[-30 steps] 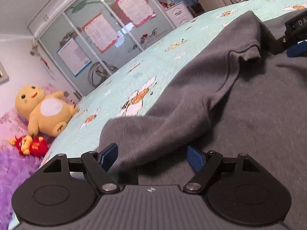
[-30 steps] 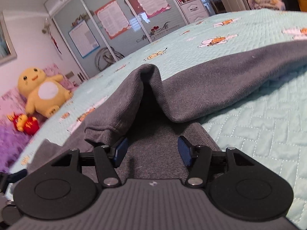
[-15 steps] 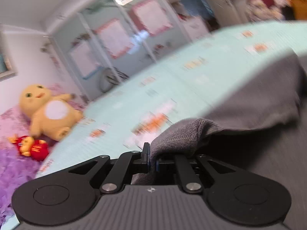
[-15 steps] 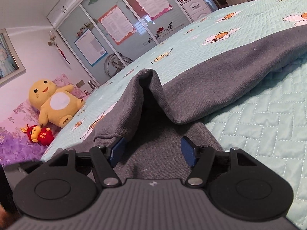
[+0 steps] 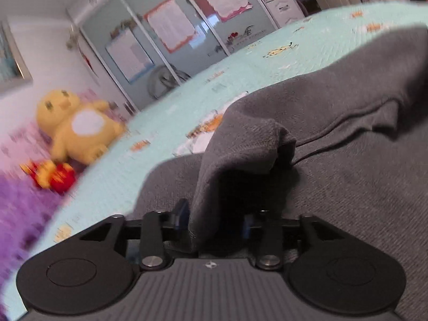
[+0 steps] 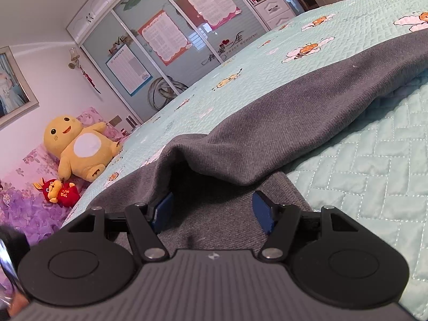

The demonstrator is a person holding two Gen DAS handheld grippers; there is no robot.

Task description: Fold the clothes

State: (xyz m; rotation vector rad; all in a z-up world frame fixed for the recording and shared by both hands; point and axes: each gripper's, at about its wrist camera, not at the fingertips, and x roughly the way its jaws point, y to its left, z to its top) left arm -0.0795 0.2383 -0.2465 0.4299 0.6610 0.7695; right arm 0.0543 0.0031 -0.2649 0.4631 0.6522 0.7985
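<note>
1. Grey knit fills the lower right of both wrist views: the grey sweater (image 5: 347, 176) lies spread on the mint quilted bedspread (image 5: 187, 107), with room to move only over the bed.
2. Far left in both views, well apart from the garment, sit a yellow plush toy (image 5: 77, 125) and a small red plush toy (image 5: 53, 176) on purple bedding (image 5: 21, 214). In the upper left and centre stands a glass-door wardrobe (image 6: 165, 42), clear of the action.
3. Centre of the left view: the left gripper (image 5: 214, 218) has a raised fold of cuff (image 5: 240, 147) standing between its blue pads (image 5: 180, 211). Its jaws are opening; the cloth rests against the left-hand pad, the other pad stands off it, so the grip looks released.
4. From that claw the sleeve runs up and to the right, toward the far right of the frame, draped over the body of the sweater. That long axis is what the coming move turns on, by this reading: the sleeve needs laying flat across the body.
5. Right view: the right gripper (image 6: 211, 211) hovers with jaws apart over flat grey cloth, pressing on nothing. A tented fold (image 6: 187, 155) rises just ahead of it.
6. Far right of that view, the sweater's edge meets bare bedspread (image 6: 374, 174): open room there, no obstacle.
</note>
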